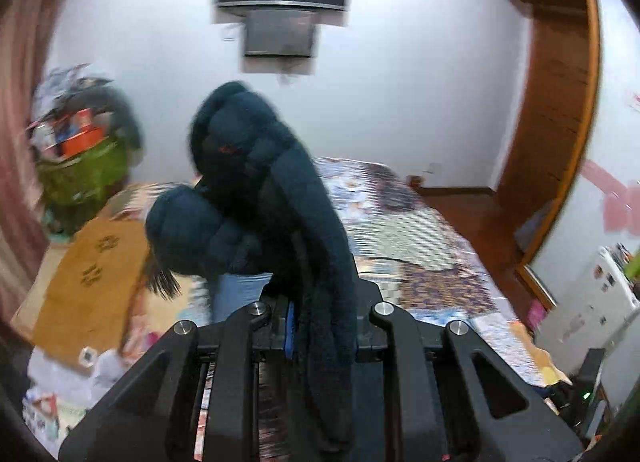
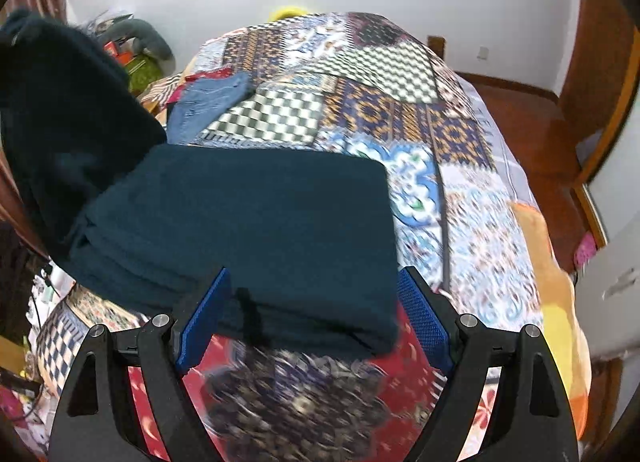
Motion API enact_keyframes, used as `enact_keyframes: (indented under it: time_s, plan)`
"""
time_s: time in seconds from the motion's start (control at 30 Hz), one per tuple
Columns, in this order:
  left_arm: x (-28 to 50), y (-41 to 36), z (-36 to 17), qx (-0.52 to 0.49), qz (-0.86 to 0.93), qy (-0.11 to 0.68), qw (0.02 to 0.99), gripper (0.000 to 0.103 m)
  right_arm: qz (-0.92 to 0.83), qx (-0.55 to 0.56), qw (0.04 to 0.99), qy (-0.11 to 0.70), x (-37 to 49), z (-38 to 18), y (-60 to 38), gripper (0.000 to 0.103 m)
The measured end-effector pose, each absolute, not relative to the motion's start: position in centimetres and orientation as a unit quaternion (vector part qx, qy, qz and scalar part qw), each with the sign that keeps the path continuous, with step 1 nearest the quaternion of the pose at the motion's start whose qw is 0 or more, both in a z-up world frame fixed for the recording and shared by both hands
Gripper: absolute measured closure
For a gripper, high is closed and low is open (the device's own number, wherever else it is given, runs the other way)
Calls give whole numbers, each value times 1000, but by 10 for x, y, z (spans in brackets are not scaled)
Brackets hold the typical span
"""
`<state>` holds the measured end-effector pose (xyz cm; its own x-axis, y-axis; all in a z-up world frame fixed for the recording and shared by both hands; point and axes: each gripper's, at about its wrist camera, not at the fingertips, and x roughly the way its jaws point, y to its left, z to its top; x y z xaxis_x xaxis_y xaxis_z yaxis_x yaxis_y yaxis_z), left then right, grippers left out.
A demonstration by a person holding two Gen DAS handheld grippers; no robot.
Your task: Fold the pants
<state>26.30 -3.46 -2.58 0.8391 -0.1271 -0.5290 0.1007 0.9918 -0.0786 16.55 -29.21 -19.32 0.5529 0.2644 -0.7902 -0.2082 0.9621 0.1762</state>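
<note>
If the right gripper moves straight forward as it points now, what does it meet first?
Most likely the dark teal pants: the right gripper is open, and the folded stack lies directly between and ahead of its jaws on the patchwork bedspread.

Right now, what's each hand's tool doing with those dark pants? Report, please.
Left gripper shut on dark pants, bunch lifted. Right gripper open, fingers over the folded part on the patchwork bed. Blue jeans lie beyond, apart.
</note>
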Motion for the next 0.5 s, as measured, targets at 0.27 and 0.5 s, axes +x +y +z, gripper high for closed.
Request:
enact_keyframes:
  time_s: [0.27,0.5]
  plan:
    - [291,-160,-75,21,-180,361,915,84,115,68,880,456,149,-198,-337,20]
    - [278,-222,-152,95,-247,454,851,84,109,86,873,468,137,-207,-351,20]
